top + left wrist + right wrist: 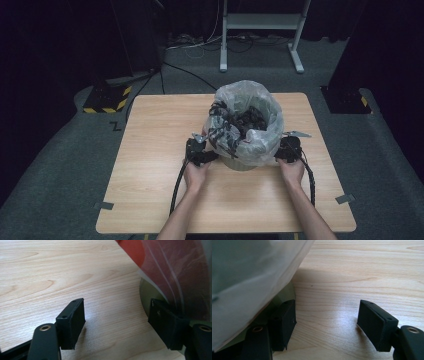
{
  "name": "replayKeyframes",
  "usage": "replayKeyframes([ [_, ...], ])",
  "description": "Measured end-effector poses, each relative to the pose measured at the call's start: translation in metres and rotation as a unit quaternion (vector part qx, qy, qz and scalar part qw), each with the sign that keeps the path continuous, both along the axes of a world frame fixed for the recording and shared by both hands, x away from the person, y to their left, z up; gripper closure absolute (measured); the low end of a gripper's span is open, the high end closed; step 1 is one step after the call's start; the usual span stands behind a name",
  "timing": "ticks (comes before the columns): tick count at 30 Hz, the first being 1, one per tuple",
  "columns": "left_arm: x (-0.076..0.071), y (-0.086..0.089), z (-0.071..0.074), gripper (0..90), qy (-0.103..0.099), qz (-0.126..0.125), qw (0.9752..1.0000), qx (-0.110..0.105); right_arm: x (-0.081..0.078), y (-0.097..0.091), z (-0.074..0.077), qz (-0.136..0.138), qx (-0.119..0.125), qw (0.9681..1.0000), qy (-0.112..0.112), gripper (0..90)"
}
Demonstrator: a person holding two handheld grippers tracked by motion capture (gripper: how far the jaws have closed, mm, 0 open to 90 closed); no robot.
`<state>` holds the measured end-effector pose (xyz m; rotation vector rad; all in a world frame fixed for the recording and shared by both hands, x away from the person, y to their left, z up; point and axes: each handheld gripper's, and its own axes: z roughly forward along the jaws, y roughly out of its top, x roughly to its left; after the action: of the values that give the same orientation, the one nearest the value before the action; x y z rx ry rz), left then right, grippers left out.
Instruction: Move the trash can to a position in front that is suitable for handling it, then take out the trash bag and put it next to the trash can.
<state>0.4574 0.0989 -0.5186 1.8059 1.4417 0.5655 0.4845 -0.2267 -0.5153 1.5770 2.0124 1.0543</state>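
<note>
A small bin (243, 163) lined with a translucent plastic bag (248, 117) stands at the middle of the wooden table (150, 150); dark items fill the bag. My left gripper (201, 150) sits low on the table at the bin's left side, my right gripper (289, 148) at its right side. In the left gripper view the left gripper (116, 315) is open over bare wood, its right jaw beside the bin wall (146, 291) under the bag (180, 272). In the right gripper view the right gripper (325, 317) is open, its left jaw under the overhanging bag (249, 272).
Grey tape marks (103, 205) (345, 198) lie near the table's front corners. Beyond the far edge stand a white frame's legs (223, 55) and yellow-black striped bases (107, 100). Cables trail from both grippers toward the front edge.
</note>
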Motion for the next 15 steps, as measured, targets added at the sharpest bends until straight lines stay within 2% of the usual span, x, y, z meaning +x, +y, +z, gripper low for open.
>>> replayKeyframes([
  [8,0.001,-0.008,0.001,30.8,-0.003,-0.002,1.0,0.006,0.0,-0.006,0.0,-0.003,-0.001,1.0,-0.002,31.2],
  [15,0.007,-0.02,0.004,31.7,0.001,-0.015,0.9994,0.032,-0.001,-0.014,0.0,-0.008,-0.002,1.0,-0.001,32.8],
])
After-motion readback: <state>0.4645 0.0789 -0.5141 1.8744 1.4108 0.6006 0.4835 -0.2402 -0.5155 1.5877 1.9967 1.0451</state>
